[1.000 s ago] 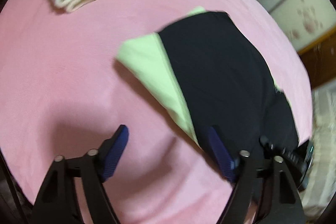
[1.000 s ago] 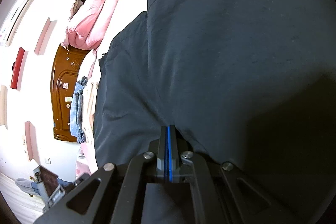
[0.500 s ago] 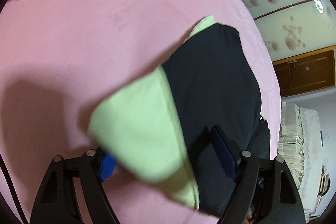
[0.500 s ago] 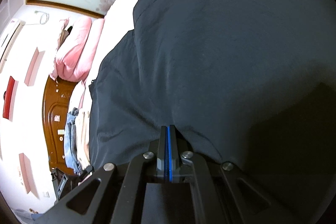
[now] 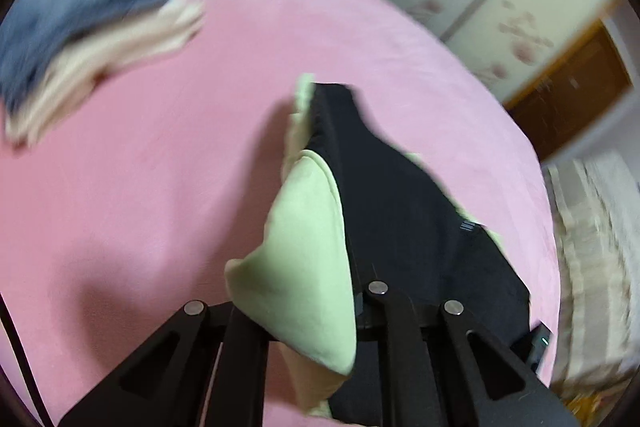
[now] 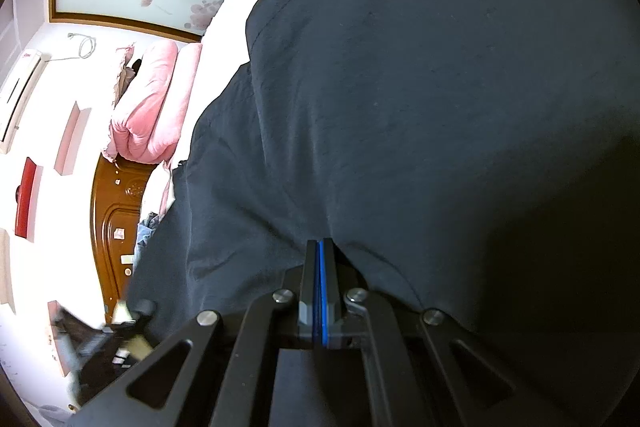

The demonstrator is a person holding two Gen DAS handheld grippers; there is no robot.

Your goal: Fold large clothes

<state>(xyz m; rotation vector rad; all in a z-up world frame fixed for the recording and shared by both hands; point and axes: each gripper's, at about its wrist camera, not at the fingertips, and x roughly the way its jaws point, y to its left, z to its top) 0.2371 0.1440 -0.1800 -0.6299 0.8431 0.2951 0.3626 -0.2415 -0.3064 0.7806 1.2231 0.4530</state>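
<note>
My left hand-held gripper (image 5: 354, 301) and right hand-held gripper (image 6: 320, 279) clamp the dark garment (image 6: 420, 87); I should lift evenly, keeping edges aligned over the bed (image 5: 160, 167).

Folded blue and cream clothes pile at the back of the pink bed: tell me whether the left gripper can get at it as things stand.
Probably not: the left gripper looks shut on the black and light-green garment, so it is occupied. The pink bed surface between it and the pile lies open.

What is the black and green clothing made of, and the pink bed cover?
The black garment with light green lining looks like thin matte woven cloth; it drapes in soft creases. The pink bed cover looks like soft, fuzzy fleece, though blur leaves that unsure.
</note>
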